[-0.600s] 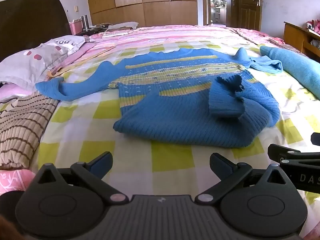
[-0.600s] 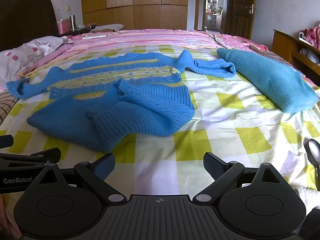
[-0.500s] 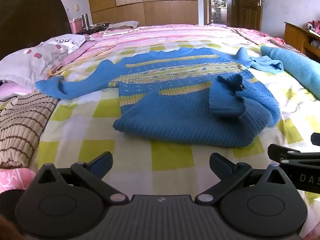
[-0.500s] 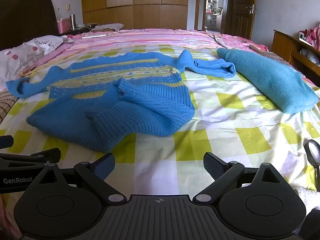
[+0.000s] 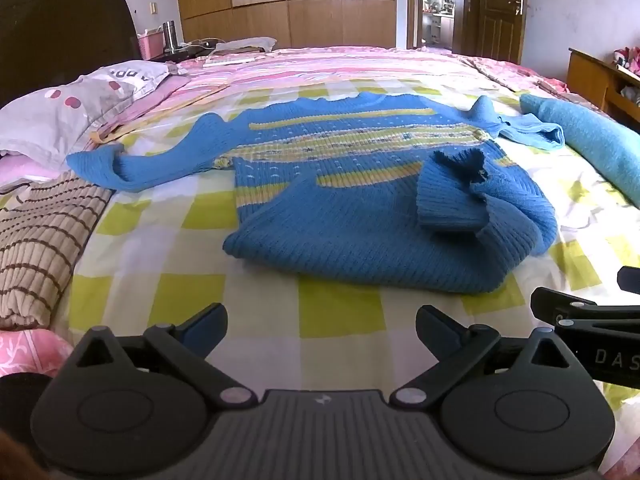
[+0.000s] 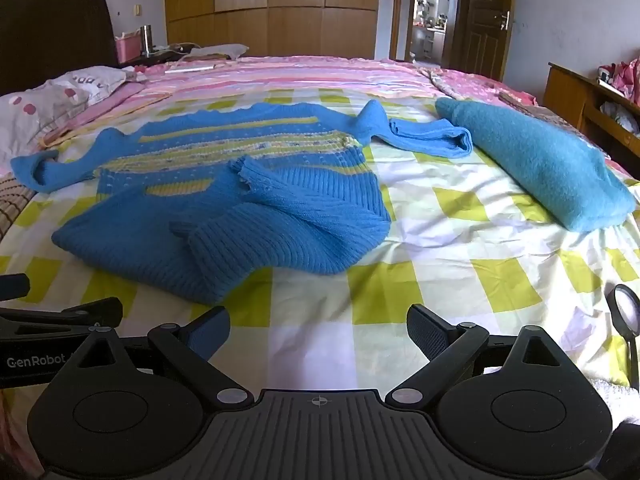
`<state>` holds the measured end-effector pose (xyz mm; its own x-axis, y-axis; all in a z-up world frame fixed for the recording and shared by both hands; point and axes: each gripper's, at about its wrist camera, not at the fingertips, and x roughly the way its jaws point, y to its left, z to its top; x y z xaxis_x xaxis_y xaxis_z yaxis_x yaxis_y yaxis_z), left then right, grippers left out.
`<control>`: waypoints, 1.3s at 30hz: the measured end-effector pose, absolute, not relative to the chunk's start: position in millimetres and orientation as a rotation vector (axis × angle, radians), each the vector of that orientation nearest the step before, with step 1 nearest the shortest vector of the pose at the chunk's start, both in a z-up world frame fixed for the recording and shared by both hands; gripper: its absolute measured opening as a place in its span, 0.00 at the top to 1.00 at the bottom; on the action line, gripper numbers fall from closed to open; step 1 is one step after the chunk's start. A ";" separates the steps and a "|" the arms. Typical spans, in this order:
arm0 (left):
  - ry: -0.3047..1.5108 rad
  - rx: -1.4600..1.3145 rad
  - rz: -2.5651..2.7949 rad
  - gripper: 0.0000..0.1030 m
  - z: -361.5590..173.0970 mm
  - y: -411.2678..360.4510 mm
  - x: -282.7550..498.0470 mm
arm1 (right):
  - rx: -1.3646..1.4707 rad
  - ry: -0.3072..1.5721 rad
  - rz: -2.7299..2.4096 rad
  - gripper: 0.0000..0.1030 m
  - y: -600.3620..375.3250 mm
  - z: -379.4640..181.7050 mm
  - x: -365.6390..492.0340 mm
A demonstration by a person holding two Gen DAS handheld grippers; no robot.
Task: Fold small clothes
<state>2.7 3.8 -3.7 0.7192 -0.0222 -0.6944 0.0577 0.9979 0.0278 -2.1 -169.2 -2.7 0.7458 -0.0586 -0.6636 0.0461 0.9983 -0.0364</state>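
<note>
Lying spread on the bed's yellow-and-white checked sheet, the blue knit sweater serves as the landmark for everything else. To its far left sit a grey spotted pillow and, nearer the camera, a brown striped cloth at the bed's edge. The sweater's left sleeve stretches out flat toward that pillow. Its body shows yellow patterned bands across the chest, and the lower part is doubled over, with a ribbed edge turned up on the right side. The right sleeve lies folded back on itself beyond the sweater's right shoulder. Just right of that sleeve rests a folded teal blanket, apart from the sweater body. A wooden wardrobe stands behind the sweater, past a pink striped cover.

In front of the sweater, over bare sheet, the left tool hangs with its jaws spread wide and nothing between them. The right tool is likewise wide open and empty, near the sweater's front hem without touching it.
</note>
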 end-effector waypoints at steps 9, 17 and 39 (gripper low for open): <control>0.757 0.048 -0.046 0.00 -2.0 4.7 2.0 | -0.028 0.731 -0.042 0.10 -164.2 0.8 -0.8; 0.750 0.053 -0.048 0.00 -1.8 5.2 0.6 | -0.029 0.732 -0.022 0.16 -161.8 0.4 0.1; 0.642 0.064 -0.087 0.06 21.4 24.7 27.1 | -0.028 0.666 0.038 0.30 -180.0 24.2 29.9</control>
